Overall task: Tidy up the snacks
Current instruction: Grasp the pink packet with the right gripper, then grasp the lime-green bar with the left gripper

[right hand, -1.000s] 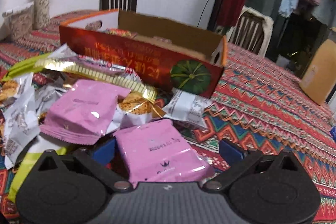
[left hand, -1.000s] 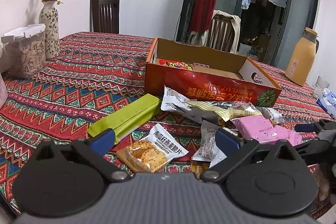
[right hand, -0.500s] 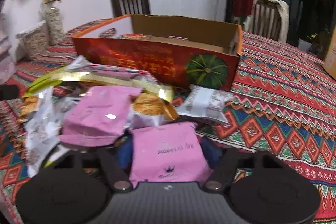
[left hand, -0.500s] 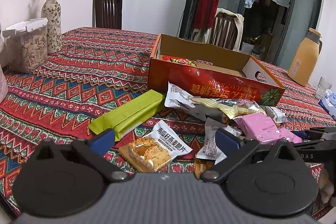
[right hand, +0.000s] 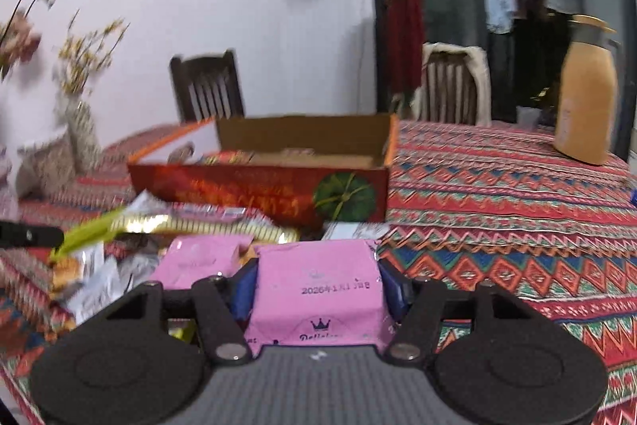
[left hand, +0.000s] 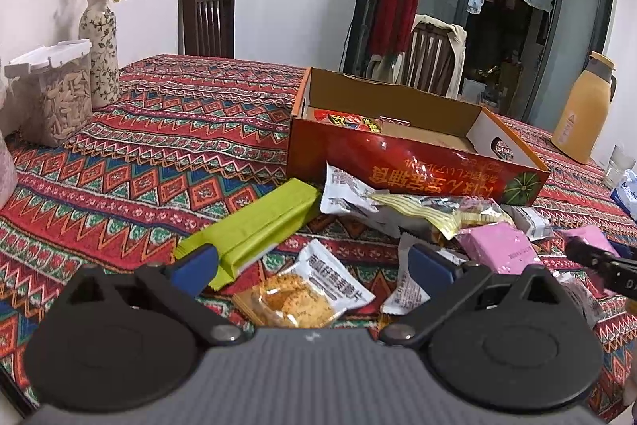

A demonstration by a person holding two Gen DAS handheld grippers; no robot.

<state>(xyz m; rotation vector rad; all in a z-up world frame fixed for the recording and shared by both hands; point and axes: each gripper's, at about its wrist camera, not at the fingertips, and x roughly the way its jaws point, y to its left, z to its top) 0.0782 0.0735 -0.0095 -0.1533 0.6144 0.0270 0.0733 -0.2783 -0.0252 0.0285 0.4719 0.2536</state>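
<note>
An open red cardboard box (left hand: 398, 162) lies on the patterned tablecloth with a red packet inside. Loose snacks are piled in front of it: a green packet (left hand: 254, 230), a cracker packet (left hand: 306, 289), a yellow-striped bag (left hand: 422, 210) and a pink packet (left hand: 497, 249). My left gripper (left hand: 314, 261) hangs open above the cracker packet, touching nothing. My right gripper (right hand: 318, 281) is shut on another pink packet (right hand: 318, 309), its blue pads pressing both sides, held just off the pile and facing the box (right hand: 254, 190).
A flowered vase (left hand: 99, 50) and a lidded jar of seeds (left hand: 59, 94) stand at the far left. A yellow thermos (left hand: 585, 114) stands at the far right, with a blue pack (left hand: 627, 190) near the right edge. Two chairs stand behind the table.
My right gripper closed on the pink packet and raised it off the pile, rolling level as it went. The left gripper has hardly moved.
</note>
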